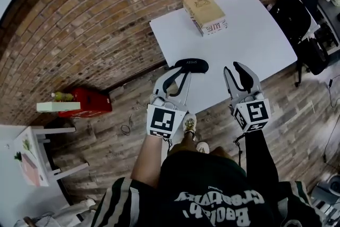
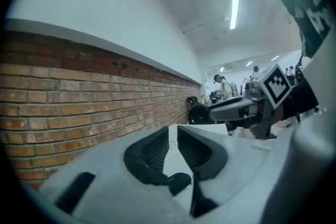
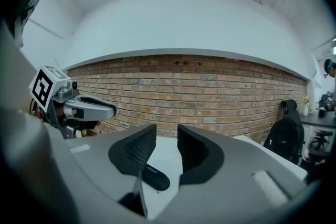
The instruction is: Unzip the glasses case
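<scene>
The black glasses case [image 1: 192, 65] lies zipped shut at the near edge of the white table [image 1: 255, 34]. My left gripper [image 1: 179, 73] points at it from the near side, with its tips at the case's near left end; whether they touch it I cannot tell. In the left gripper view the case [image 2: 178, 182] shows low down beyond the narrow gap of my left gripper [image 2: 173, 136], and nothing is between the pads. My right gripper [image 1: 238, 68] hovers to the right of the case, apart from it. In its own view my right gripper [image 3: 167, 136] stands open and empty, the case [image 3: 156, 178] ahead and slightly left.
A tan box [image 1: 205, 13] sits at the table's far side. A brick wall runs behind the table. A black backpack on a chair [image 1: 292, 16] stands off the table's right end. On the wood floor to the left are a red box [image 1: 85, 102] and a white shelf [image 1: 37, 151].
</scene>
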Available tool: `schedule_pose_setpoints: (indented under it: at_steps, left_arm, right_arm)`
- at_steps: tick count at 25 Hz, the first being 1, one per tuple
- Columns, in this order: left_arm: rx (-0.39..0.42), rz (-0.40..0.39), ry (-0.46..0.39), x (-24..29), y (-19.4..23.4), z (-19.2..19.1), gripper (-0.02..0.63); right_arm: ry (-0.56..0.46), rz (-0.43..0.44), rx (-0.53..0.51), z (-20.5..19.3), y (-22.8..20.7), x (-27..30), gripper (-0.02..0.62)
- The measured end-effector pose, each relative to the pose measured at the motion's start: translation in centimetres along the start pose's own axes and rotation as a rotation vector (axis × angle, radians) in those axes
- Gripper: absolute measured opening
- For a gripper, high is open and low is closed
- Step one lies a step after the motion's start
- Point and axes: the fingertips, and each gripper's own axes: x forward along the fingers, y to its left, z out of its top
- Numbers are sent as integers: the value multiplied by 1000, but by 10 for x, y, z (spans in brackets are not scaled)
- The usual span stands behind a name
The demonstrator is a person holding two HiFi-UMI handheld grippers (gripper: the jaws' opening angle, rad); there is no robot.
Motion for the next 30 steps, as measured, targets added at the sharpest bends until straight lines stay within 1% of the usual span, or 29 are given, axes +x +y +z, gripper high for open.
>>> schedule_pose_setpoints:
  at_steps: [1, 3, 7, 9, 12, 15, 17, 20, 24, 27, 30]
  left_arm:
    - [1, -25, 12, 10, 6, -6, 54]
    - [-8, -60, 39, 27, 21, -18, 52]
    - [-39, -133, 92, 56, 40, -44, 52]
    - [-42, -174, 128, 68, 42, -60, 77]
    - [-50, -220, 191, 85, 41, -85, 77]
    - [-79, -287, 263, 95, 32, -110, 72]
    - [-87, -318, 311, 100, 28, -127, 74]
    - [-79, -336, 370, 108, 23, -148, 81]
    - [-37, -346, 450, 119, 18, -174, 83]
    - [-2, -318, 488, 128, 21, -185, 80]
    - [22, -292, 524, 137, 23, -193, 74]
  right_arm:
    - [16, -8, 2, -3, -5, 11, 140]
    - [56, -14, 10, -14, -11, 33, 141]
    - [152, 8, 9, -44, -13, 65, 141]
    - [204, 15, 19, -62, -12, 73, 141]
    - [291, 27, 46, -93, -11, 81, 154]
    - [347, 40, 71, -119, -6, 86, 163]
    - [391, 57, 74, -138, 1, 90, 167]
    - [469, 82, 105, -171, 11, 94, 183]
    - [566, 99, 149, -210, 15, 99, 213]
    - [626, 109, 165, -235, 19, 103, 213]
    - [657, 113, 193, -253, 20, 107, 213]
